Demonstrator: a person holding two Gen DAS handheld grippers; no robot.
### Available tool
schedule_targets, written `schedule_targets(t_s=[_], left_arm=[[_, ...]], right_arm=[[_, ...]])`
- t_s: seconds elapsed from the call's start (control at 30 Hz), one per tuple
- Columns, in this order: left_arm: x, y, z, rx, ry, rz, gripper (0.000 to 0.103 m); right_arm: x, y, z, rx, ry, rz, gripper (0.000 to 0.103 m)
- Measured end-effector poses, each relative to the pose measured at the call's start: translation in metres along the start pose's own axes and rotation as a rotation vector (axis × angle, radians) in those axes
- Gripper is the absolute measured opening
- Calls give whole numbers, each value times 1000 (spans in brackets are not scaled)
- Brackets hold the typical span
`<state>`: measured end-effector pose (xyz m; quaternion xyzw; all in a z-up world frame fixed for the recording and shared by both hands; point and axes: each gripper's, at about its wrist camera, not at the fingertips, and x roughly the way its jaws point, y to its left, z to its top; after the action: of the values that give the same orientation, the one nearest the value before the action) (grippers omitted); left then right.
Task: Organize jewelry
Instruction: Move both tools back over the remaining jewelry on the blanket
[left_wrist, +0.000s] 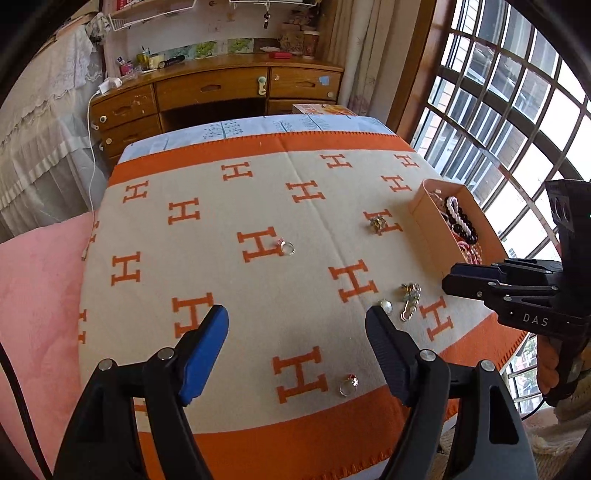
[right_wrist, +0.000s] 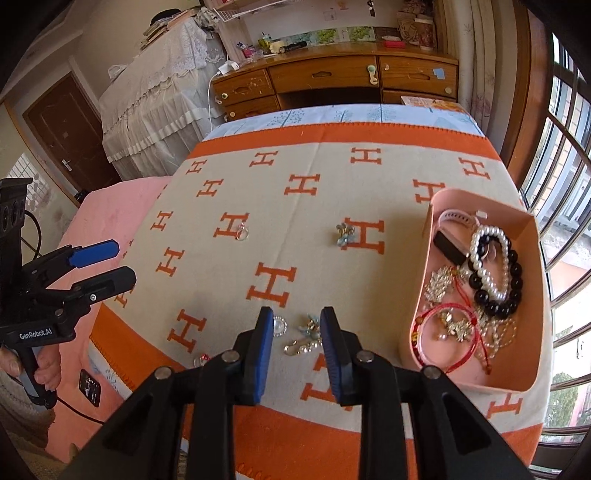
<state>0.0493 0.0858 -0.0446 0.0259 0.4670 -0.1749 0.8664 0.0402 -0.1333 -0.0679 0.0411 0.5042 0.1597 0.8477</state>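
Orange-and-cream blanket (left_wrist: 258, 206), wooden desk (left_wrist: 221, 88), barred window (left_wrist: 509, 110)

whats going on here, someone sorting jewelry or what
Yes. A person holds a two-finger gripper in each hand over a table covered with an orange and cream blanket. A pink box at the right already holds bracelets and other pieces. Several pieces lie loose on the blanket. The right gripper is open above a dangly earring near the front edge, beside a round pearl piece, holding nothing. The left gripper is open and empty too, with a ring below it.
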Motion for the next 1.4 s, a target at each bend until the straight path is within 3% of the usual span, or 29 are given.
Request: schedule_targets(t_s=[0.2, 0.47, 0.53, 0.7, 0.97, 1.03, 1.23, 1.4], left_arm=[[36, -34, -12, 106, -6, -21, 75], [78, -76, -14, 284, 9, -19, 75], [83, -82, -14, 317, 12, -22, 71], [97, -86, -11, 343, 54, -39, 45], [99, -86, -11, 390, 53, -69, 44], [99, -87, -12, 407, 47, -78, 41], [99, -91, -12, 424, 39, -129, 17], [99, -90, -11, 396, 24, -105, 17]], right_arm=[[21, -9, -30, 61, 51, 23, 26], [26, -28, -45, 131, 44, 27, 26], [28, -32, -47, 145, 50, 36, 26], [29, -32, -47, 137, 34, 42, 26], [30, -34, -47, 134, 14, 58, 27], [31, -35, -46, 138, 10, 62, 27], [28, -38, -49, 148, -1, 69, 27], [28, -37, -49, 151, -3, 69, 27]])
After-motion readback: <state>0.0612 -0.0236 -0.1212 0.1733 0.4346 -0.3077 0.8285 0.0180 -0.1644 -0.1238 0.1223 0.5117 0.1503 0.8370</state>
